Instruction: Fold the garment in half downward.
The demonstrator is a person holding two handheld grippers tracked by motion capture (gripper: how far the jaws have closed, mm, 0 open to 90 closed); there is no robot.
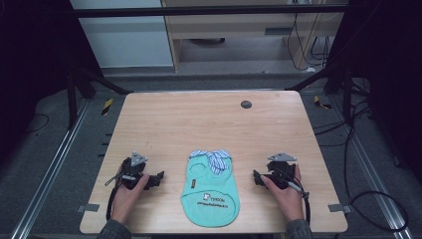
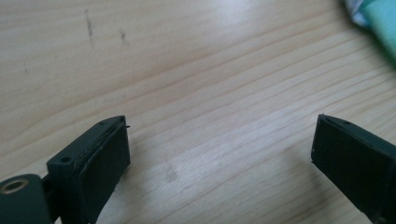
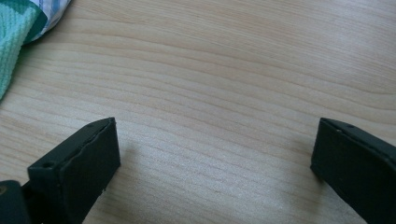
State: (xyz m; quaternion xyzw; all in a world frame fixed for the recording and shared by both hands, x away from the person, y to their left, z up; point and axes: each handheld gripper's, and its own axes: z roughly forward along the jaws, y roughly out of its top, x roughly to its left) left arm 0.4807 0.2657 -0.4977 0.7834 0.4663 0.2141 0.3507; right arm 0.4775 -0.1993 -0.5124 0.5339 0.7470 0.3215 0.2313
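1. Left gripper (image 1: pixel 158 179) down at about 8 o'clock on the table (image 1: pixel 209 124), held in a hand (image 1: pixel 130 191), jaws pointing in toward the middle.
2. Spread wide in its own view (image 2: pixel 219 140), just bare wood between the jaws, nothing pinched.
3. Right gripper (image 1: pixel 257 178) mirrored at roughly 4 o'clock, other hand (image 1: pixel 286 191) wrapped round it, jaws aimed inward too.
4. Same deal in its own view (image 3: pixel 215 144): gaping wide, only wood grain in the gap.
5. Shirt (image 1: pixel 211 184) lying flat at 6 o'clock, right between the two grippers but clear of both.
6. Mint green, tiny, looks like a pet size, with a blue-and-white striped collar (image 1: pixel 215 158) at its 12 o'clock end and some dark print near the 6 o'clock hem, too small to read.
7. Corner of the shirt (image 2: pixel 378 23) peeking in at 2 o'clock in the left gripper view, and again (image 3: pixel 18 28) at 10 o'clock in the right gripper view, well off the jaws both times.
8. Small dark round cap (image 1: pixel 246 104) set in the table up around 1 o'clock, far from everything.
9. Cables trailing off each gripper toward the near edge.
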